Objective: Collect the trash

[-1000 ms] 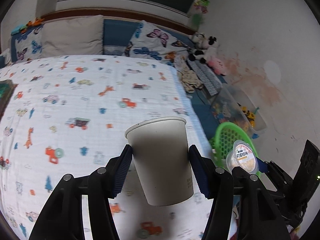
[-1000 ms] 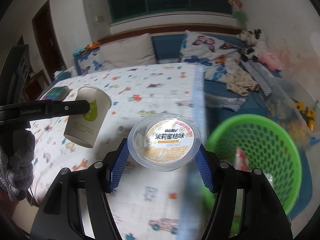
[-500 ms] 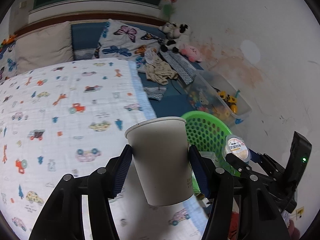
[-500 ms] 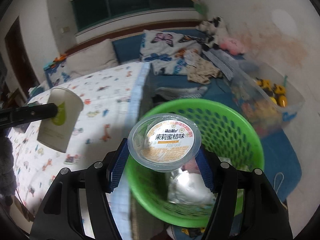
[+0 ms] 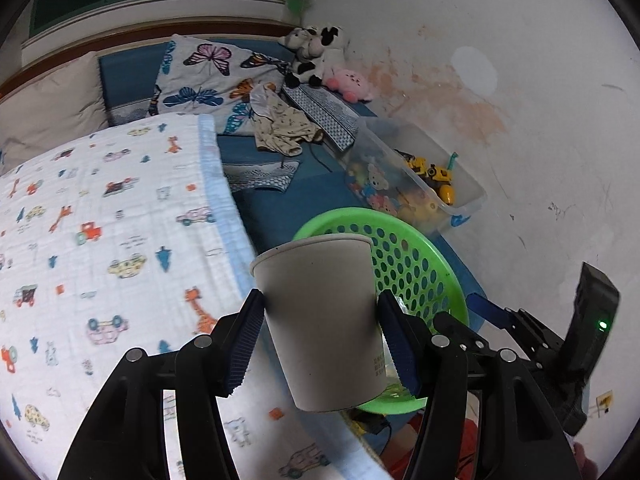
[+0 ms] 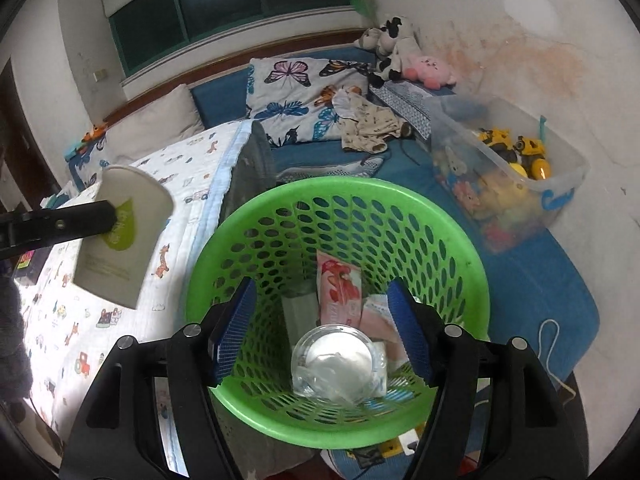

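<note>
Trash here is a paper cup (image 5: 324, 320) and the litter already lying in the green basket (image 6: 460, 248). In the left wrist view the left gripper (image 5: 322, 344) has its jaws closed on the cup, one blue pad pressed to each side of it; the cup stands nearly upright, mouth toward twelve o'clock, above the edge of the bed's printed blanket (image 5: 100, 240). The basket's rim shows behind the cup, from about one to four o'clock of it. In the right wrist view the same cup appears at nine o'clock, a green leaf mark on its side, pinched by a black finger of the left gripper.

The right gripper (image 6: 322, 332) hangs over the basket's mouth with its jaws opening; nothing is pressed between the blue pads. Straight below the gap, on the basket's bottom, lies a clear plastic cup (image 6: 338, 360) with a white inside, and at twelve o'clock of it a pink wrapper (image 6: 340, 292) leans against the mesh wall.

Beyond the basket, at two o'clock, a clear toy bin (image 6: 508, 176) sits by the wall. At twelve o'clock are a butterfly pillow (image 6: 296, 92) and plush toys (image 6: 400, 56).
</note>
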Motion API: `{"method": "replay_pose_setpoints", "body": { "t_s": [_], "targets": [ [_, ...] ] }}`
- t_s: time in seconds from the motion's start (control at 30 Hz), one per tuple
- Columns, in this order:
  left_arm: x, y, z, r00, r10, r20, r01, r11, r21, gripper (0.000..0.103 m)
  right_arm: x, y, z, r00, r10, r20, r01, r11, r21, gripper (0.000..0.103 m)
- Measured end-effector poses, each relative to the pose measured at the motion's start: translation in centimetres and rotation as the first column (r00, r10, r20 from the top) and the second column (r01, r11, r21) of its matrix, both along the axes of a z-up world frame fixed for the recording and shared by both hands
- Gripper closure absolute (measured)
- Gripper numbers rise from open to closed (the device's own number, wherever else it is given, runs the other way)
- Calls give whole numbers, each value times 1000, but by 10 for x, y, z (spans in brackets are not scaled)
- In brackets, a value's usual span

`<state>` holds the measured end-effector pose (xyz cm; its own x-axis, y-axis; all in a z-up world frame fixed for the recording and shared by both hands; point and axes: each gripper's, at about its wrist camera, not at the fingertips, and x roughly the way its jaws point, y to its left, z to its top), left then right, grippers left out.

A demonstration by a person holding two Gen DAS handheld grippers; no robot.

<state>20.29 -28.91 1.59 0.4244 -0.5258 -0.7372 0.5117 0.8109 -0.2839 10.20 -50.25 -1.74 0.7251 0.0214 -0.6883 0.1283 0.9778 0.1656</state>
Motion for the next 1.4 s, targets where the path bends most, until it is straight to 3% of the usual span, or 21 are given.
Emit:
{"method": "replay_pose_setpoints", "body": {
  "t_s": [0.47, 0.7, 0.93, 1.4],
  "targets": [
    [5, -40, -29, 998, -38, -50, 40, 998, 47, 45, -20, -12, 2, 1000, -15, 23, 15, 999, 29, 34],
    [3, -36, -27, 999, -34, -40, 36, 998, 43, 36, -26, -7, 5, 999, -7, 41, 5, 999, 42, 34],
    [-9, -9, -16, 1000, -9, 9, 9, 999, 47, 34, -34, 14, 10, 998, 19, 56, -22, 999, 43, 34],
    [-48, 76, 9, 988, 82, 131, -88, 995, 46, 22, -51, 81, 18, 994, 89, 70, -89, 996, 4, 21]
  ]
}}
